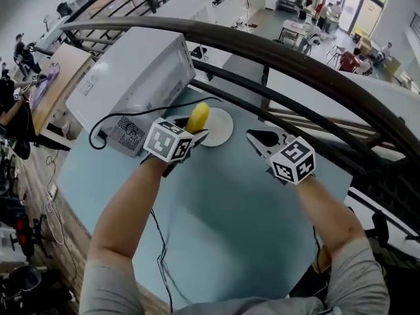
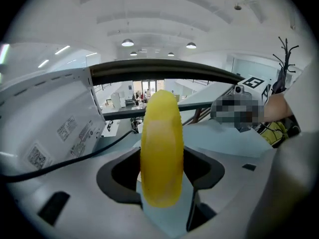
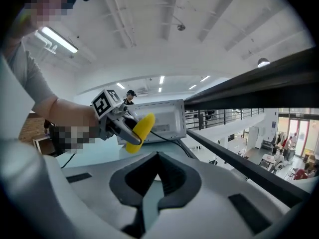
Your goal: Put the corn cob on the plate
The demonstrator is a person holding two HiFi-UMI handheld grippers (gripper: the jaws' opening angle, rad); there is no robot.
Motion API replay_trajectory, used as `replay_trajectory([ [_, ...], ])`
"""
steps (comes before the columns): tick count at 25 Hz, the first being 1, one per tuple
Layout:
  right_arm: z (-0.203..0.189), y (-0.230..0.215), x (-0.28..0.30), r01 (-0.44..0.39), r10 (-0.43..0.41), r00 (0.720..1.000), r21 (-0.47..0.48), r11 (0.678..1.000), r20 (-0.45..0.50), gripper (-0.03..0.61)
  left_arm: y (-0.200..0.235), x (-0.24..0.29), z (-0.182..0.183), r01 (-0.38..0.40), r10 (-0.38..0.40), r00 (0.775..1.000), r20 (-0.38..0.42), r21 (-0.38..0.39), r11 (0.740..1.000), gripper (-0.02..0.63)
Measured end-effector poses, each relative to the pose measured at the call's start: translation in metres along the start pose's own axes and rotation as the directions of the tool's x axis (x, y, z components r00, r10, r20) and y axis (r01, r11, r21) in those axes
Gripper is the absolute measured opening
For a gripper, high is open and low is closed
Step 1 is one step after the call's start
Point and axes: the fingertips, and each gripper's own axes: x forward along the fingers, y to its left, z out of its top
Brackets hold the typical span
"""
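Jaws on the left gripper (image 1: pixel 194 134) are clamped on the corn cob (image 1: pixel 198 117), pads squeezing both sides, and the yellow cob pokes up out of them. From the head view it sits right over the left rim of the white plate (image 1: pixel 223 128). The right gripper view shows it up off the surface, but I honestly can't tell if it touches the plate. The right gripper (image 1: pixel 261 138) is just right of the plate with its jaws closed together, nothing in them. The surface (image 1: pixel 230 222) is a pale blue-grey top with a rounded edge, pretty bare apart from the plate at the far side. A big white box of an appliance (image 1: pixel 131 77) sits at the far left, with a vent grille and label stickers on it. A black cable (image 1: pixel 134 114) loops from the box past the left gripper, and another thin one trails over the near edge. Right behind the surface there's a dark curved railing (image 1: pixel 275 54), so this looks like an upper level. Beyond it you look down into a big open hall with people sitting at tables. Wooden flooring and some clutter run down the left side, and round lights and strip lights hang from the white ceiling overhead.
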Motion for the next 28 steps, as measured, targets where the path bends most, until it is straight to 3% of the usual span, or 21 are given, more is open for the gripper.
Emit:
replay_trajectory([
  [4, -0.014, -0.008, 0.015, -0.014, 0.013, 1.000, -0.012, 1.000, -0.019, 0.017, 0.005, 0.033, -0.002, 0.021, -0.018, 0.995, -0.095, 0.029, 0.999, 0.267],
  [9, -0.020, -0.016, 0.025, -0.022, 0.021, 0.999, -0.034, 0.999, -0.029, 0.017, 0.006, 0.065, -0.008, 0.053, -0.029, 0.973, -0.229, 0.098, 0.994, 0.268],
  [14, -0.027, -0.014, 0.030, -0.038, 0.036, 0.998, -0.045, 0.998, -0.043, 0.017, 0.007, 0.085, -0.018, 0.054, -0.021, 0.949, -0.316, 0.096, 0.994, 0.267],
  [23, -0.030, -0.007, 0.035, -0.055, 0.053, 0.998, -0.047, 0.997, -0.043, 0.017, 0.013, 0.100, -0.028, 0.044, -0.003, 0.923, -0.386, 0.099, 0.994, 0.264],
  [28, -0.033, -0.003, 0.036, -0.067, 0.064, 0.997, -0.051, 0.996, -0.052, 0.017, 0.010, 0.103, -0.031, 0.048, -0.008, 0.925, -0.380, 0.097, 0.994, 0.264],
])
